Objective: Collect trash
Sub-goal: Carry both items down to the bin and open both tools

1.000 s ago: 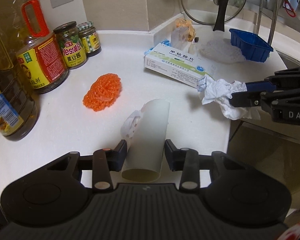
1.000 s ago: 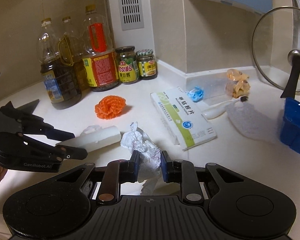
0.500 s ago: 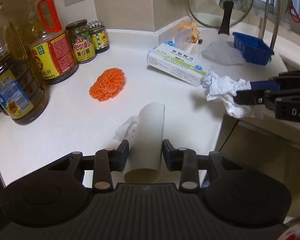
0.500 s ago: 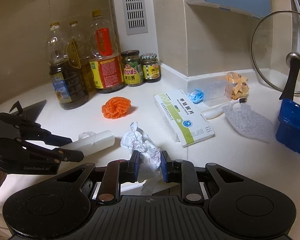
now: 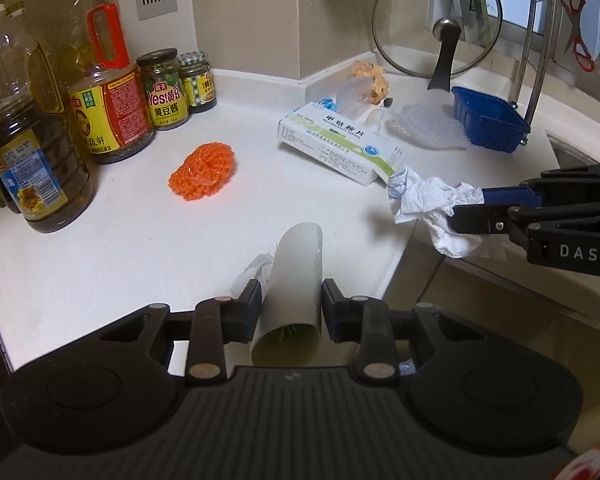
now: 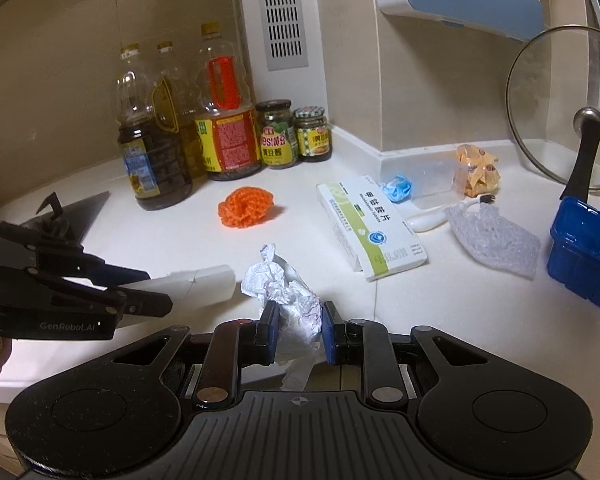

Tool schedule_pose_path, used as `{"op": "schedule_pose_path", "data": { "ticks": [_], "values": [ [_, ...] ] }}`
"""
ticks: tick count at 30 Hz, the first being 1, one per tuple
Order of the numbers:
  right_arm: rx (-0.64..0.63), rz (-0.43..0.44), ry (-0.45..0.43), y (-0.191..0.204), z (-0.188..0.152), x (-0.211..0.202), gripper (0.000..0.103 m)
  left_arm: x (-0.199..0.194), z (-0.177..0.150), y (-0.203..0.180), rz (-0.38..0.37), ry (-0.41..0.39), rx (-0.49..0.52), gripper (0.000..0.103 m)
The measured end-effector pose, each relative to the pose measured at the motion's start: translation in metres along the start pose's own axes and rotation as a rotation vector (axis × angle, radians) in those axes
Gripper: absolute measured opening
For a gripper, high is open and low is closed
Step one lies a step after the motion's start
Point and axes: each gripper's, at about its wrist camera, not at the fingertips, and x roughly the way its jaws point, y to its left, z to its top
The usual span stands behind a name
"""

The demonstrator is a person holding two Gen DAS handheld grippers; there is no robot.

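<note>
A pale cardboard tube (image 5: 296,272) with a scrap of tissue stuck to its side sits between the pads of my left gripper (image 5: 291,300), held above the white counter (image 5: 100,272). The jaws are closing, pressing on the tube. My right gripper (image 6: 298,320) is shut on a crumpled white tissue (image 6: 280,280) and holds it past the counter's front edge. In the left wrist view the right gripper (image 5: 464,210) comes in from the right with the tissue (image 5: 424,200). The right wrist view shows the left gripper (image 6: 156,292) and tube (image 6: 204,286) at the left.
On the counter lie an orange net ball (image 5: 203,170), a white-green medicine box (image 5: 340,146), bubble wrap (image 5: 428,126) and a blue plastic basket (image 5: 488,118). Oil bottles (image 5: 24,152) and jars (image 5: 164,88) line the back left wall. A glass lid (image 5: 436,20) leans in the corner.
Both grippers have drawn back from the counter and risen slightly, each carrying its load. The counter items look farther away now.
</note>
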Motion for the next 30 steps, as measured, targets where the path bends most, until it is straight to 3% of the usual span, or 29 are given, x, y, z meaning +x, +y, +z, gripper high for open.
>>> {"op": "schedule_pose_path", "data": {
  "ticks": [8, 13, 23, 30],
  "values": [
    [-0.014, 0.01, 0.008, -0.005, -0.006, -0.028, 0.023, -0.03, 0.002, -0.02, -0.055, -0.032, -0.002, 0.029],
    [-0.005, -0.013, 0.045, -0.019, -0.026, -0.051, 0.023, -0.04, -0.014, -0.049, -0.113, 0.001, 0.008, 0.029],
    [0.048, -0.054, 0.144, -0.04, -0.075, -0.07, 0.023, -0.005, -0.076, -0.103, -0.187, 0.147, -0.027, 0.029],
    [0.059, -0.059, 0.178, -0.046, -0.093, -0.076, 0.023, 0.016, -0.1, -0.122, -0.161, 0.179, -0.02, 0.03]
  ]
}}
